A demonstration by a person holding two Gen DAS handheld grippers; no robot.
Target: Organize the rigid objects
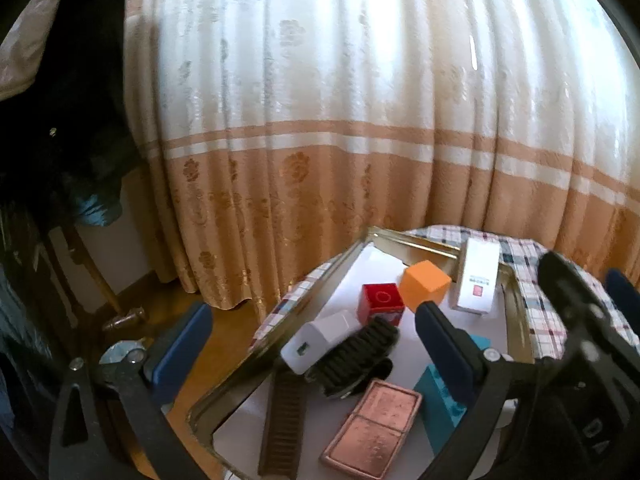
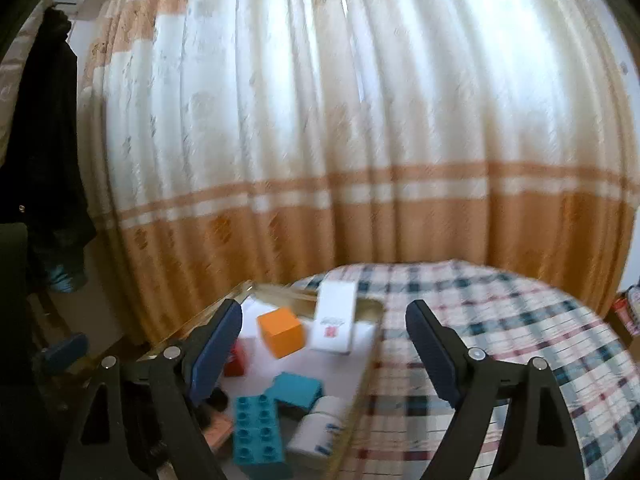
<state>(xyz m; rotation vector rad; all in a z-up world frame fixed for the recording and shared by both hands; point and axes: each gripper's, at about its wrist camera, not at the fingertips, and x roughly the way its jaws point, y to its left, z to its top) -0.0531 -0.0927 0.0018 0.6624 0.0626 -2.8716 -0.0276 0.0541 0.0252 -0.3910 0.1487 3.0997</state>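
Gold-rimmed tray (image 1: 240, 356) crowded with orange cube (image 1: 425, 282) and white box (image 1: 478, 276), both tools (image 1: 312, 336) (image 2: 324, 340) wide, empty.

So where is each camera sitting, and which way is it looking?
Left wrist: rides the left gripper, looking over the tray toward the curtain; its open fingers and the other gripper show.
Right wrist: rides the right gripper, facing the curtain over the checked cloth; its open fingers show.
Both share the orange cube, white box and teal brick.
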